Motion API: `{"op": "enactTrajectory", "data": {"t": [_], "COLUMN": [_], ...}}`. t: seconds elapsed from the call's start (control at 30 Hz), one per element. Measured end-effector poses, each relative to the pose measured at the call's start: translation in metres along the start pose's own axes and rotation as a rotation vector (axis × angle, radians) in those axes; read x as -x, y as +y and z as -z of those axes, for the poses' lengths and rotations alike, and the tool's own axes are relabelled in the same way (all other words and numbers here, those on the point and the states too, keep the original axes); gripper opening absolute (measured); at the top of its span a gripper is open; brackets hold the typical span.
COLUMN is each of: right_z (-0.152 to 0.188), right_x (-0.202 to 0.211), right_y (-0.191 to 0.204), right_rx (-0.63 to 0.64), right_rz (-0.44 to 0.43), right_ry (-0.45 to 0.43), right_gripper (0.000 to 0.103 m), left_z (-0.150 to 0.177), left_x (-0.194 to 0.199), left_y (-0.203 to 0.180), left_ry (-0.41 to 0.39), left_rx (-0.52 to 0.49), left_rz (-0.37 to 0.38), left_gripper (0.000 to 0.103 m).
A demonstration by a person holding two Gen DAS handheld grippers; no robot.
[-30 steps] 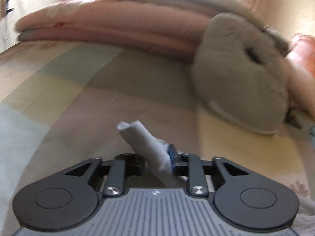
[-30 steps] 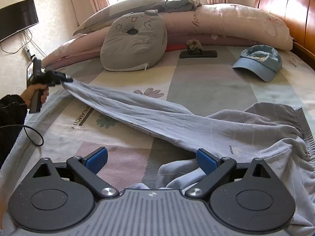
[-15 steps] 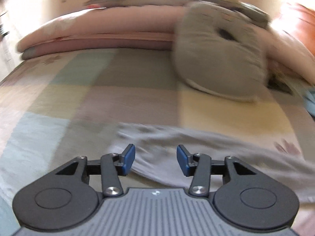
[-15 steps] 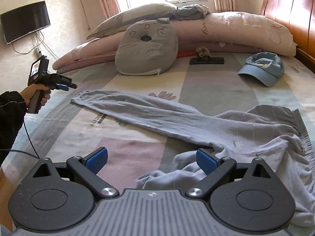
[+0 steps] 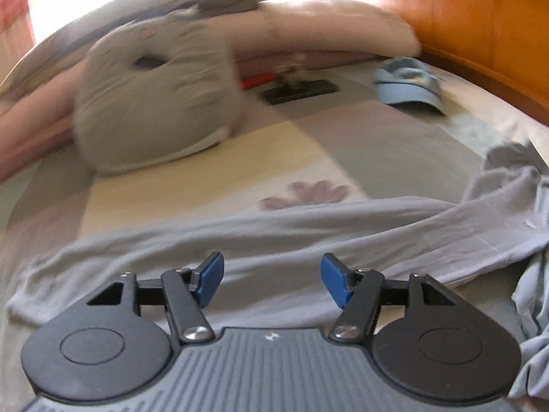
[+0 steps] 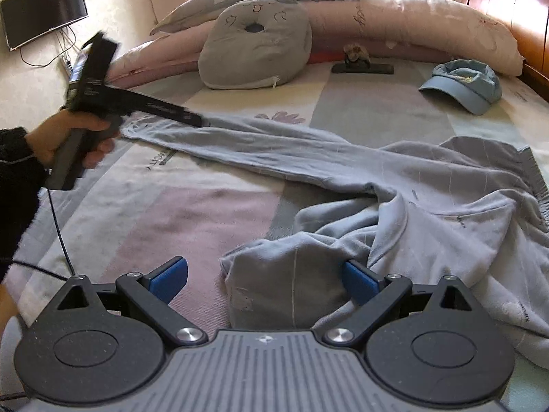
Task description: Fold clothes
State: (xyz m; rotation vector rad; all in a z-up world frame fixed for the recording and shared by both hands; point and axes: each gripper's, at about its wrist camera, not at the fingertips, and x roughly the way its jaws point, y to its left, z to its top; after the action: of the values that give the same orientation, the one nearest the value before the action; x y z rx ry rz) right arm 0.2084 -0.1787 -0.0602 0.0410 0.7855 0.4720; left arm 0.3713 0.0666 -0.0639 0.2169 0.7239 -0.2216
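A pair of light grey trousers (image 6: 429, 185) lies on the bed. One leg (image 5: 274, 237) stretches flat to the left. The other leg (image 6: 284, 285) lies crumpled near the front. My left gripper (image 5: 271, 279) is open and empty just above the stretched leg. It also shows in the right wrist view (image 6: 202, 122), held in a hand above that leg's cuff. My right gripper (image 6: 266, 279) is open, with the crumpled leg's end between its jaws.
A patchwork bedsheet (image 6: 192, 219) covers the bed. A grey cushion (image 6: 255, 49), pink rolled quilts (image 6: 411, 24), a blue cap (image 6: 463, 84) and a dark flat object (image 6: 362, 68) lie at the back. A wooden headboard (image 6: 514, 3) stands right; a wall TV (image 6: 43, 10) hangs left.
My left gripper let go of the leg cuff, opened, and swung right over the leg, which now lies flat. My right gripper moved forward to the crumpled leg.
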Motion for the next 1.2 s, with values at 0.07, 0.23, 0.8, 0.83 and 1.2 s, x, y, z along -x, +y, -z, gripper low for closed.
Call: {"op": "enactTrajectory", "data": {"t": [0.07, 0.23, 0.8, 0.83, 1.2], "right_z": [0.004, 0.014, -0.06, -0.071, -0.156], "right_x": [-0.004, -0.014, 0.015, 0.015, -0.048], "right_y": [-0.003, -0.015, -0.051, -0.06, -0.173], "right_rx": [-0.005, -0.063, 0.072, 0.091, 0.278], "right_rz": [0.0, 0.019, -0.032, -0.017, 0.132], "right_ry": [0.008, 0.045, 0.017, 0.009, 0.095], "right_gripper": [0.101, 0.103, 0.102, 0.101, 0.06], "left_z": [-0.004, 0.0, 0.037, 0.037, 0.041], "left_x": [-0.01, -0.03, -0.016, -0.017, -0.022], "left_y": [-0.018, -0.047, -0.047, -0.047, -0.039], "left_ry": [-0.028, -0.038, -0.033, -0.036, -0.03], "left_rx": [-0.034, -0.053, -0.079, -0.079, -0.035], "left_rz": [0.014, 0.028, 0.118, 0.12, 0.156], "left_gripper": [0.068, 0.071, 0.087, 0.087, 0.088]}}
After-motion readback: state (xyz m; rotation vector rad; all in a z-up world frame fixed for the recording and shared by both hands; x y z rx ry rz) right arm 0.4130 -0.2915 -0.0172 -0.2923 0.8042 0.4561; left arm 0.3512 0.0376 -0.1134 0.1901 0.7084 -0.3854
